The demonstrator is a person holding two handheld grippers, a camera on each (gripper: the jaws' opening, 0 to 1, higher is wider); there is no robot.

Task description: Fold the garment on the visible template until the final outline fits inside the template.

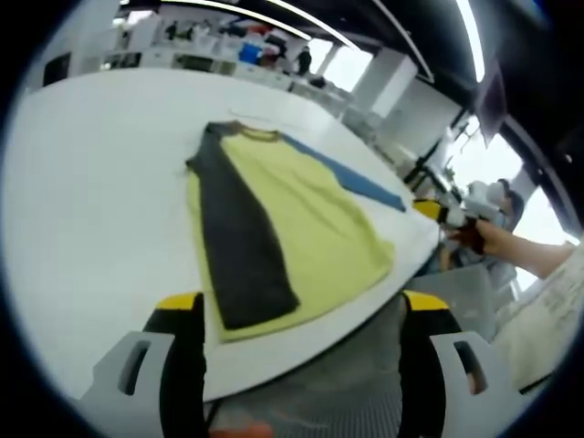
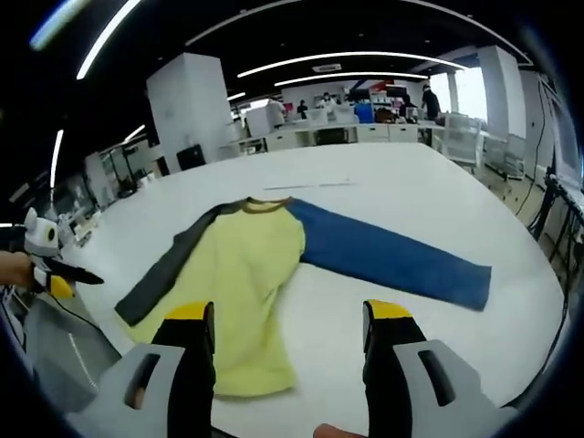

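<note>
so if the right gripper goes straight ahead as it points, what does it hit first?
Probably the bare white table just right of the yellow shirt body's hem; further on, the blue sleeve. The open right gripper holds nothing; depth is unclear.

We note that the left gripper (image 1: 301, 342) has two black jaws, each capped with a yellow tip. Each jaw sits on a pale grey moulded mount with a rounded slot cut through it. The right gripper (image 2: 289, 351) is built the same way: black jaws, yellow tips, grey slotted mounts. Seen from the right gripper view, the left gripper shows a white body, a yellow patch and a thin black cable trailing from it.
</note>
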